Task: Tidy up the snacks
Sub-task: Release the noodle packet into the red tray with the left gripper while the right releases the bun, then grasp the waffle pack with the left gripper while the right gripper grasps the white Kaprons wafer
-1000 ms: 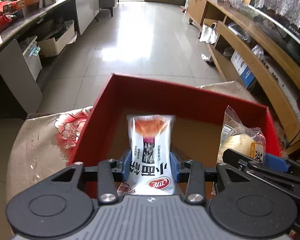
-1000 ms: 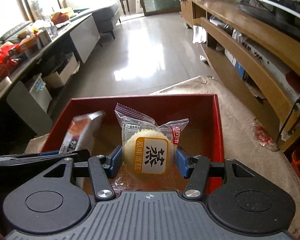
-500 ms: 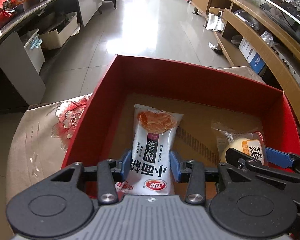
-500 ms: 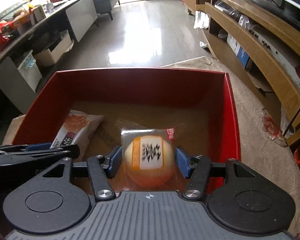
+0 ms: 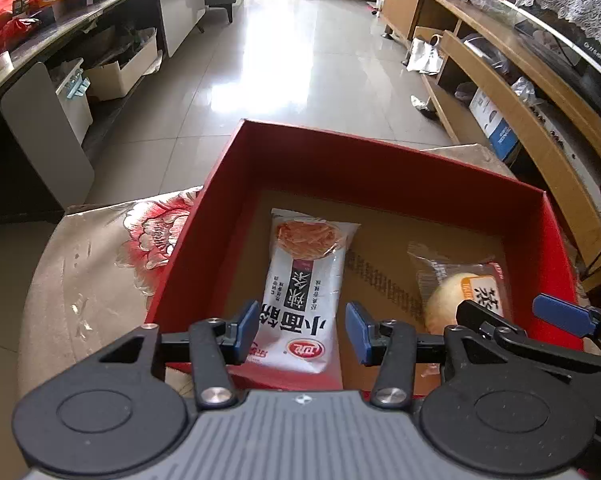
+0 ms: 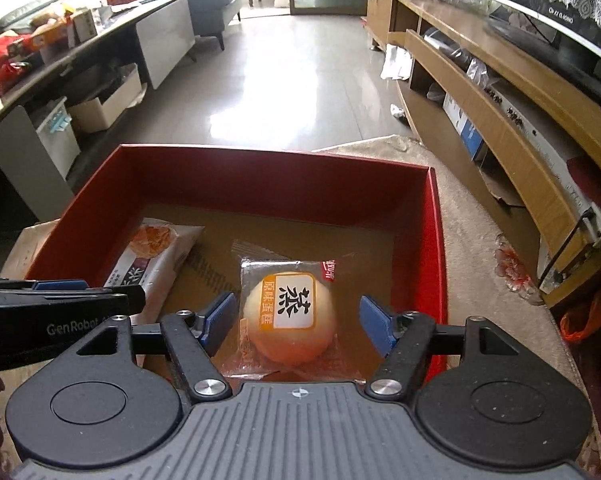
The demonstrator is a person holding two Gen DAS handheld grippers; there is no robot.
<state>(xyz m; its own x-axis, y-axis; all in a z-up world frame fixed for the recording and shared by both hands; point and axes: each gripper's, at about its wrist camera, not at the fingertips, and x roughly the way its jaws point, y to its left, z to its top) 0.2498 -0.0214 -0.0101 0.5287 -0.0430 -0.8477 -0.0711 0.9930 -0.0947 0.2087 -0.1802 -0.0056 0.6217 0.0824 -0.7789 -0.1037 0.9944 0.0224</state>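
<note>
A red box (image 5: 376,160) (image 6: 260,168) with a brown cardboard floor stands on the flowered cloth. A white noodle-snack packet (image 5: 302,288) (image 6: 152,256) lies flat on its left side. My left gripper (image 5: 302,332) hangs over the packet's near end, jaws opening, blue pads clear of it. A round wrapped cake (image 6: 290,316) (image 5: 460,292) lies on the box's right side. My right gripper (image 6: 298,324) straddles the cake, jaws opening, with a gap on both sides.
The flowered cloth (image 5: 100,260) covers the table around the box. Beyond lie a tiled floor (image 5: 300,60), a dark counter with boxes (image 5: 60,20) on the left and long wooden shelving (image 6: 500,100) on the right.
Both grippers sank into the box with their snacks and then let go. The packet and the cake now lie flat on the box floor, and both pairs of pads have spread apart.
</note>
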